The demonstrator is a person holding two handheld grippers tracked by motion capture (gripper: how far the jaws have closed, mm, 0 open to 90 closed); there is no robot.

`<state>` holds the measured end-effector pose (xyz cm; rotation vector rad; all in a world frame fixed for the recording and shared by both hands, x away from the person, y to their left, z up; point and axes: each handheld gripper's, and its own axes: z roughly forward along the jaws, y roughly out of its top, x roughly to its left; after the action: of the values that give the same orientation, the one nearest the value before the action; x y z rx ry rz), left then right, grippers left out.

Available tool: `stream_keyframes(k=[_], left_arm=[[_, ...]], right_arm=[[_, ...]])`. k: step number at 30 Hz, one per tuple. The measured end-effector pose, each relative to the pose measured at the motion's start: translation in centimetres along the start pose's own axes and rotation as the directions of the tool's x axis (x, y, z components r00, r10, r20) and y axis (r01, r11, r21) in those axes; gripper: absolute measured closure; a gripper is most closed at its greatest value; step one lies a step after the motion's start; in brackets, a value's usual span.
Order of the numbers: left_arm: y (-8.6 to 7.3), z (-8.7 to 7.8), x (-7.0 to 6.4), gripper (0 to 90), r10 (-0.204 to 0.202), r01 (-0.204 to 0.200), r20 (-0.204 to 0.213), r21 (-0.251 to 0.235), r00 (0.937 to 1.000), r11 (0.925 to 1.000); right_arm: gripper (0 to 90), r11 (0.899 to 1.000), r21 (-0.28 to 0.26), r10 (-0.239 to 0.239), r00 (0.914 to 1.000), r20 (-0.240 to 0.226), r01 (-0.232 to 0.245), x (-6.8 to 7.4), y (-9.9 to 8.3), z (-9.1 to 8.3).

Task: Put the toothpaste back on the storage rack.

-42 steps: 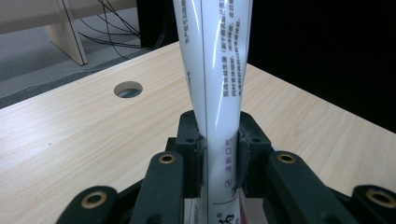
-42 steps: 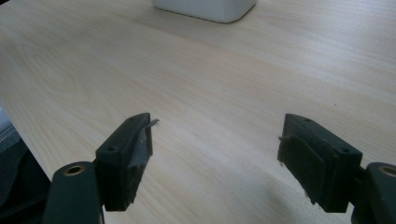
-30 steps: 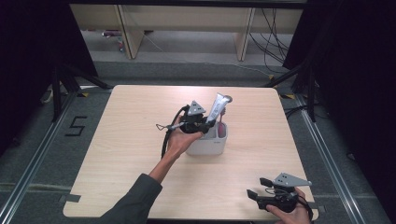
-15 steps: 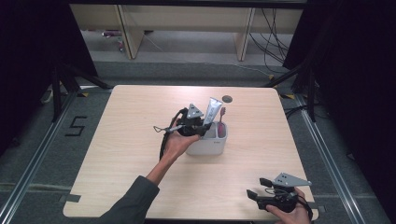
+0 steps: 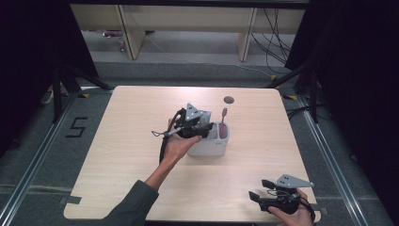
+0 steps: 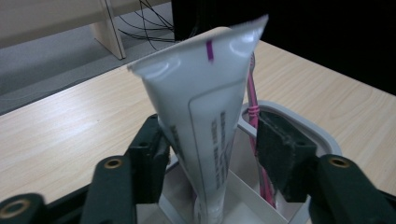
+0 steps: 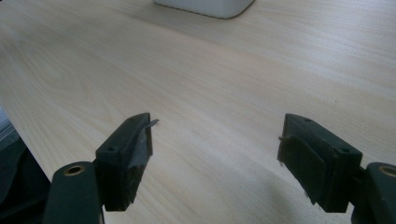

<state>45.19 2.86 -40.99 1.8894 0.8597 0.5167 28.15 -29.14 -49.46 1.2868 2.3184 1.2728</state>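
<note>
The left claw (image 5: 205,128) hangs over the white holder (image 5: 211,147) that stands near the middle of the wooden surface (image 5: 117,155), the person's left hand (image 5: 176,143) reaching in from the near edge. In the left gripper view the left claw (image 6: 212,144) has its jaws spread either side of a white toothpaste tube (image 6: 205,116). The tube stands cap down in the holder (image 6: 303,126), its flat crimped end up and marked with a small purple stripe. The left jaw lies against or just beside the tube; the right jaw stands apart from it, so the tube is not pinched. Behind the tube, in the same holder beyond a thin divider wall, stands a pink toothbrush (image 6: 254,112); the high view shows the toothbrush (image 5: 223,123) upright at the holder's far right.

The right claw (image 5: 256,189) rests at the near right corner of the surface, well apart from the holder, held in the right hand (image 5: 294,217). In the right gripper view the right claw (image 7: 215,140) has its jaws spread wide over bare wood, the holder's base (image 7: 205,7) at the top edge.
</note>
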Motion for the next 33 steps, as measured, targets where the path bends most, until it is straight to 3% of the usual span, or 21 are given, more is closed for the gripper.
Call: stream_keyframes(k=[1,5,8,14,20,33], left_arm=[[0.0,0.0,0.0,41.9,-0.025,0.025,0.004,-0.012,0.9997,0.9996],[0.2,-0.7,0.1,36.8,-0.033,0.033,0.010,-0.014,0.9994,0.9993],[0.4,-1.4,0.3,32.9,-0.039,0.039,0.008,-0.020,0.9992,0.9990],[0.5,-2.6,0.7,29.0,-0.042,0.041,0.030,0.014,0.9987,0.9991],[0.2,-3.6,1.0,27.8,-0.051,0.052,0.036,-0.004,0.9980,0.9987],[-0.9,-4.8,1.6,24.4,-0.072,0.072,0.067,0.011,0.9951,0.9974]], right_arm=[[26.1,1.000,-0.002,-0.010,0.9999,0.003,0.010,-0.1,0.0,0.0],[26.1,0.999,-0.012,-0.044,0.9990,0.010,0.044,-0.2,0.0,0.1],[26.1,0.999,-0.010,-0.038,0.9992,0.008,0.038,-0.3,0.0,0.1],[26.1,0.999,-0.012,-0.043,0.9990,0.014,0.043,-0.2,0.0,0.1],[26.1,0.999,-0.011,-0.039,0.9992,0.009,0.039,-0.2,0.0,0.1],[26.1,0.999,-0.014,-0.038,0.9992,0.015,0.038,-0.2,0.0,0.1]])
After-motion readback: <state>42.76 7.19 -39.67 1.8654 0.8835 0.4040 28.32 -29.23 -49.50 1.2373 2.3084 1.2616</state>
